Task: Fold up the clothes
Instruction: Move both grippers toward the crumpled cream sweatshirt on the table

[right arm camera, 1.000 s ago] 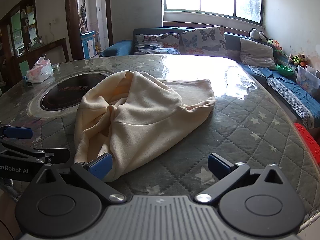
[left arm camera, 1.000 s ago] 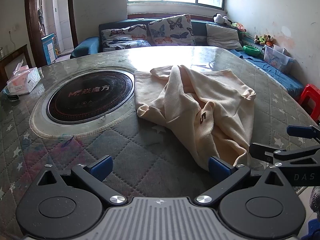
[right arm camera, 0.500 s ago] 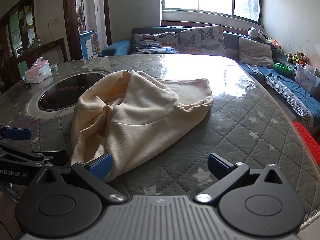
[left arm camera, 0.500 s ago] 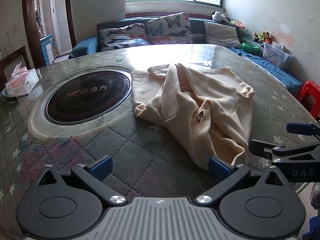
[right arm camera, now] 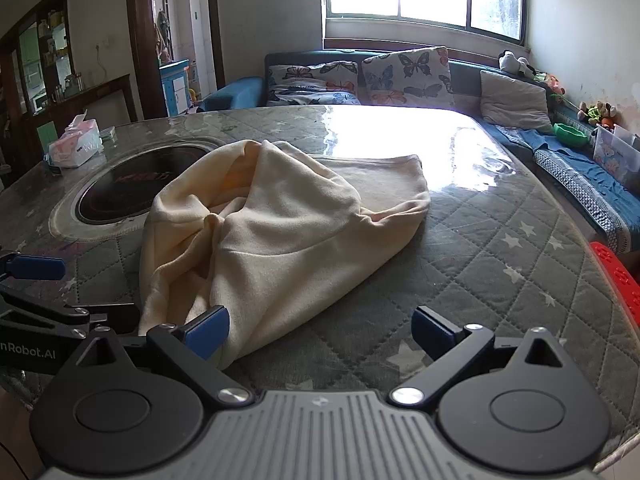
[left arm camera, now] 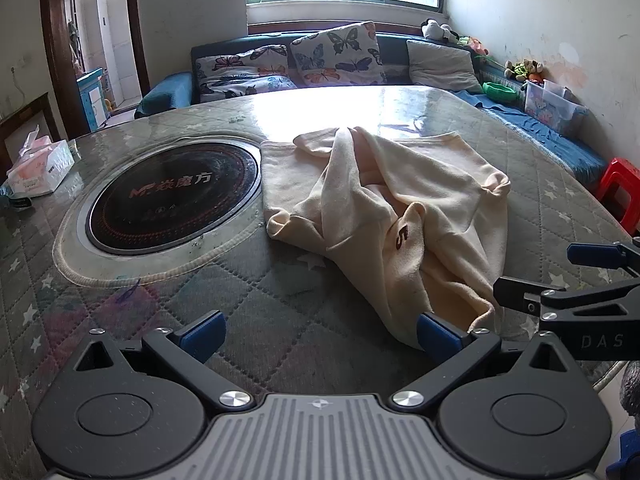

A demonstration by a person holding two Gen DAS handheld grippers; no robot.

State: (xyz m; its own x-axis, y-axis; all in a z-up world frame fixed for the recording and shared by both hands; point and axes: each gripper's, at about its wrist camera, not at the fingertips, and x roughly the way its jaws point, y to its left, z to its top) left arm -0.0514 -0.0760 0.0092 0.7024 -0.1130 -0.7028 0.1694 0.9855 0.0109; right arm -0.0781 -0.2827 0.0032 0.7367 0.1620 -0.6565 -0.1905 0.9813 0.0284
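A cream sweatshirt (left arm camera: 384,208) lies crumpled on the quilted table, with a dark "5" on one fold; it also shows in the right wrist view (right arm camera: 280,224). My left gripper (left arm camera: 320,336) is open and empty at the table's near edge, its right fingertip just at the garment's near hem. My right gripper (right arm camera: 320,330) is open and empty, its left fingertip touching or just in front of the garment's near corner. The right gripper shows from the side in the left wrist view (left arm camera: 560,276), and the left gripper in the right wrist view (right arm camera: 52,292).
A round black hotplate (left arm camera: 172,196) is set into the table (left arm camera: 248,304) left of the garment. A tissue box (left arm camera: 40,164) sits at the far left. A sofa with cushions (left arm camera: 332,60) stands behind the table. A red stool (left arm camera: 620,196) is at the right.
Both views have shifted only slightly; the garment lies the same. Both grippers stay open near its near edge.
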